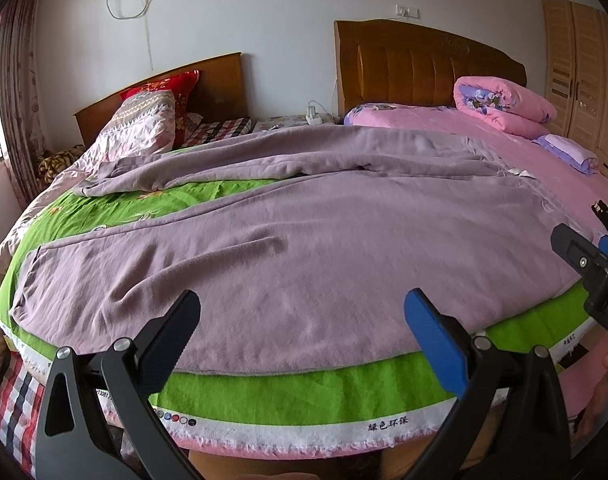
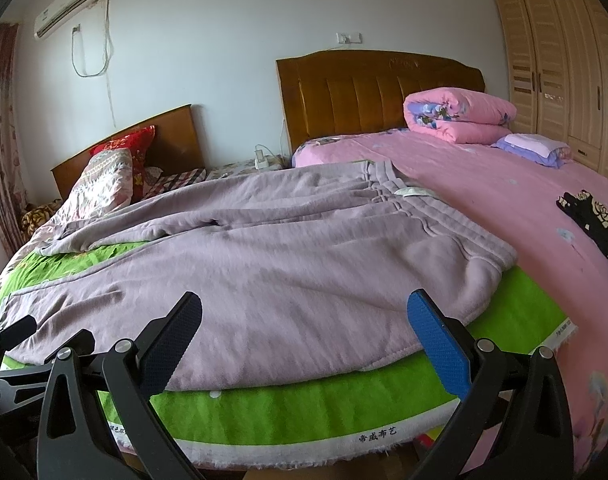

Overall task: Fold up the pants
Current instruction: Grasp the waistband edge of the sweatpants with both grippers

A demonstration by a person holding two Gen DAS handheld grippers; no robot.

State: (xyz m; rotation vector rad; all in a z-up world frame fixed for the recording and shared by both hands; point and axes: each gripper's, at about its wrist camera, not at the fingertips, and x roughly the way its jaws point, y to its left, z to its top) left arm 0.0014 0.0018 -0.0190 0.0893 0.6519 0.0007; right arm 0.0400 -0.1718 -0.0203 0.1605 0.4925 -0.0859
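Two legs of soft, fleecy fabric are what you will be handling: the pants (image 1: 304, 232) look thick and limp, light enough to lift with one claw but prone to sag and drag, and they will likely cling to the green cloth (image 1: 304, 392) rather than slide. You would do best to pinch at firm edges: the gathered waistband (image 2: 436, 216) on the right, and the cuffs at the far left, where the fabric is doubled and less likely to slip out.

Your left gripper (image 1: 302, 332) hangs wide open over the near leg, holding nothing. Your right gripper (image 2: 304, 334) is equally wide open and empty, poised above the near edge toward the waist.

You see pale lilac pants spread lengthwise across the green cloth on the bed, waist toward the pink sheet (image 2: 504, 184), legs running left. The near leg lies fairly flat with soft wrinkles; the far leg is rumpled and twisted.
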